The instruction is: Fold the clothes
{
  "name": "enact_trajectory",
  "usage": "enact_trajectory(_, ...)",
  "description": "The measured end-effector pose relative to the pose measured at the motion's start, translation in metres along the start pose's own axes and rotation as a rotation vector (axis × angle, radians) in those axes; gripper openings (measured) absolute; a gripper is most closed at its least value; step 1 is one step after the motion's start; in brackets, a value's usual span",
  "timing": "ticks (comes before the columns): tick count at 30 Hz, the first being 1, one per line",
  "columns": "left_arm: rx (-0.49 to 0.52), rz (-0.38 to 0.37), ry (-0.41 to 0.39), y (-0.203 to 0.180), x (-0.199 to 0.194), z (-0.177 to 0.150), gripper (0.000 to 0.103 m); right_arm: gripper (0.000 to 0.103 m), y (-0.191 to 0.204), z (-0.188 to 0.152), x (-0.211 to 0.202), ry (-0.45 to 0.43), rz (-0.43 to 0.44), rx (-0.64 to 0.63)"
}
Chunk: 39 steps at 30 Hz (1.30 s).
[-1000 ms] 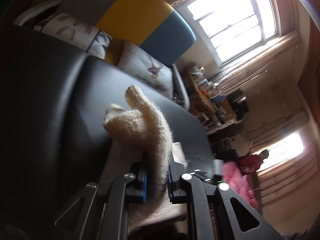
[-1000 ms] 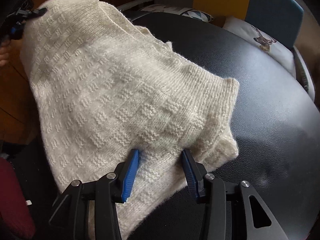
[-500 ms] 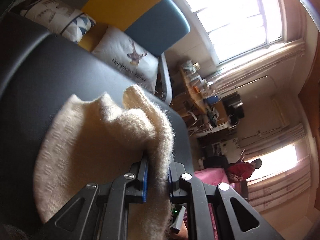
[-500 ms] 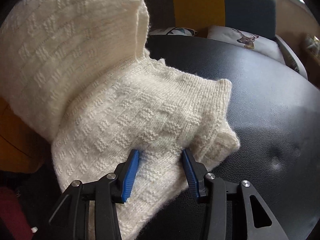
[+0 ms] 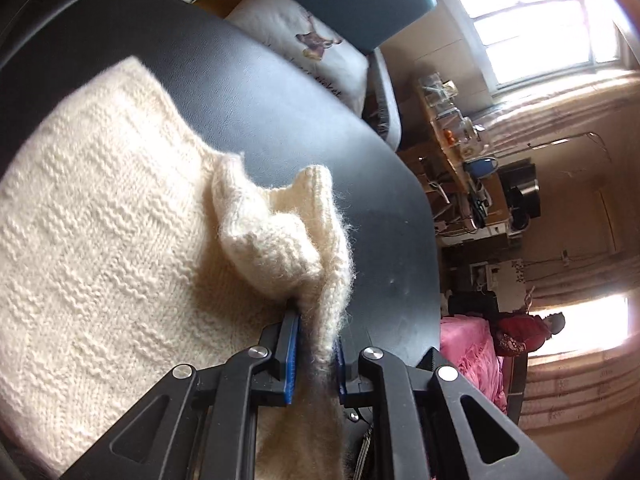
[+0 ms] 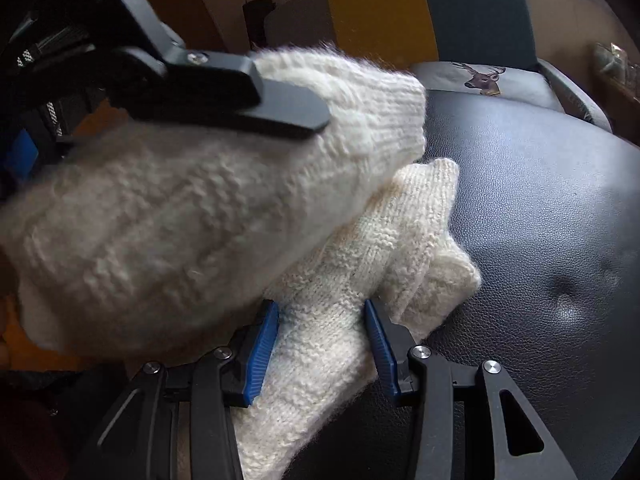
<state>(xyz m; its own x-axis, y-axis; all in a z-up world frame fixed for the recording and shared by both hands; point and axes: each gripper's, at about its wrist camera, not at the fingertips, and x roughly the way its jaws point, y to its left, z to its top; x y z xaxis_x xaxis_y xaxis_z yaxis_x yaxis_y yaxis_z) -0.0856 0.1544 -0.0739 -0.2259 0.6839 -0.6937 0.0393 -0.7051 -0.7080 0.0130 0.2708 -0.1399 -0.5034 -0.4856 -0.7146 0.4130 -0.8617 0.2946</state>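
Black leather surface (image 6: 540,208), bright windows (image 5: 532,12) and cluttered shelves (image 5: 468,136) beyond. Cream sweater (image 5: 104,216) spread on top. Left gripper (image 5: 314,354) clamped on a raised fold; right gripper (image 6: 322,346) parted, straddling the lower edge.

Work surface: we note a black leather-look top (image 6: 540,208), dimpled.
Seating: a chair with a yellow-and-teal backrest (image 6: 432,12) stands behind it, holding a deer-print cushion (image 6: 484,80).
Windows: two bright windows (image 5: 532,16), daylight strong.
Side wall: we record a cluttered wooden shelf (image 5: 460,128).
Bedding: pink cloth (image 5: 468,344).
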Motion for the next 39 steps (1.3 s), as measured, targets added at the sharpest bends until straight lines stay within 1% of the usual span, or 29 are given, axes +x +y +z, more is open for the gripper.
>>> enact_trajectory(1,-0.018,-0.009,0.030,0.001,0.005,-0.001,0.016,0.046,0.000,-0.001,-0.003,-0.002,-0.007,-0.002)
enact_trajectory(2,-0.041,-0.036,0.043,0.002,0.006,-0.002,0.018,0.046,0.001,-0.003,-0.006,-0.004,-0.014,-0.004)
enact_trajectory(3,-0.036,-0.057,0.059,0.000,0.003,-0.003,0.022,0.047,0.001,-0.004,-0.009,-0.006,-0.021,-0.006)
enact_trajectory(4,-0.026,-0.076,0.075,-0.003,0.000,-0.004,0.022,0.047,0.001,-0.006,-0.012,-0.008,-0.028,-0.009)
enact_trajectory(6,-0.018,-0.150,0.145,-0.011,-0.008,-0.008,0.022,0.047,0.002,-0.009,-0.017,-0.013,-0.042,-0.013)
enact_trajectory(7,-0.015,-0.187,0.167,-0.016,-0.016,-0.010,0.022,0.049,0.002,-0.010,-0.020,-0.015,-0.049,-0.015)
enact_trajectory(8,0.011,-0.216,0.175,-0.021,-0.026,-0.011,0.022,0.050,0.002,-0.011,-0.023,-0.017,-0.057,-0.017)
enact_trajectory(9,0.052,-0.241,0.175,-0.027,-0.039,-0.013,0.022,0.057,0.003,-0.013,-0.026,-0.019,-0.064,-0.019)
enact_trajectory(10,0.075,-0.255,0.162,-0.028,-0.052,-0.012,0.022,0.069,0.003,-0.014,-0.029,-0.021,-0.071,-0.022)
enact_trajectory(12,0.112,-0.283,0.121,-0.025,-0.080,-0.006,0.022,0.070,0.002,-0.023,-0.044,-0.007,-0.103,-0.036)
enact_trajectory(13,0.129,-0.281,0.088,-0.017,-0.097,0.000,0.022,0.070,0.000,-0.027,-0.053,0.000,-0.118,-0.037)
enact_trajectory(15,0.145,-0.221,0.013,0.006,-0.125,0.014,0.022,0.070,-0.002,-0.035,-0.077,-0.001,-0.128,-0.025)
enact_trajectory(16,0.153,-0.180,-0.033,0.021,-0.137,0.021,0.022,0.070,-0.002,-0.038,-0.092,-0.011,-0.124,-0.019)
enact_trajectory(18,0.160,-0.076,-0.110,0.049,-0.152,0.032,0.022,0.070,-0.001,-0.028,-0.115,-0.053,-0.097,-0.019)
enact_trajectory(19,0.160,-0.022,-0.143,0.063,-0.157,0.035,0.022,0.070,0.005,-0.022,-0.126,-0.080,-0.066,-0.028)
enact_trajectory(20,0.159,0.010,-0.159,0.079,-0.162,0.035,0.022,0.074,0.014,-0.016,-0.137,-0.108,-0.030,-0.039)
enact_trajectory(22,0.168,0.035,-0.162,0.101,-0.162,0.030,0.022,0.090,0.028,-0.011,-0.124,-0.063,0.046,-0.023)
enact_trajectory(24,0.206,0.035,-0.150,0.113,-0.156,0.021,0.022,0.092,0.041,-0.007,-0.106,-0.002,0.122,-0.002)
enact_trajectory(27,0.296,0.028,-0.122,0.116,-0.142,0.009,0.022,0.092,0.061,-0.001,-0.078,0.089,0.237,0.031)
enact_trajectory(32,0.422,-0.012,-0.109,0.094,-0.114,0.000,0.022,0.092,0.094,0.009,-0.033,0.241,0.428,0.085)
enact_trajectory(33,0.446,-0.014,-0.082,0.091,-0.108,-0.002,0.022,0.090,0.096,0.005,-0.031,0.241,0.494,0.115)
enact_trajectory(34,0.470,-0.016,-0.052,0.089,-0.101,-0.004,0.022,0.090,0.097,-0.003,-0.036,0.225,0.584,0.143)
enact_trajectory(35,0.491,0.003,-0.021,0.090,-0.094,-0.005,0.022,0.090,0.094,-0.015,-0.041,0.209,0.615,0.160)
enact_trajectory(36,0.505,0.005,0.009,0.094,-0.087,-0.009,0.019,0.087,0.090,-0.029,-0.045,0.194,0.624,0.174)
enact_trajectory(37,0.519,0.005,0.038,0.098,-0.079,-0.012,0.017,0.087,0.080,-0.044,-0.041,0.226,0.566,0.211)
enact_trajectory(38,0.525,-0.002,0.059,0.100,-0.075,-0.016,0.017,0.083,0.066,-0.061,-0.034,0.262,0.496,0.271)
enact_trajectory(39,0.544,0.003,0.074,0.100,-0.073,-0.020,0.017,0.056,0.053,-0.074,-0.035,0.236,0.483,0.328)
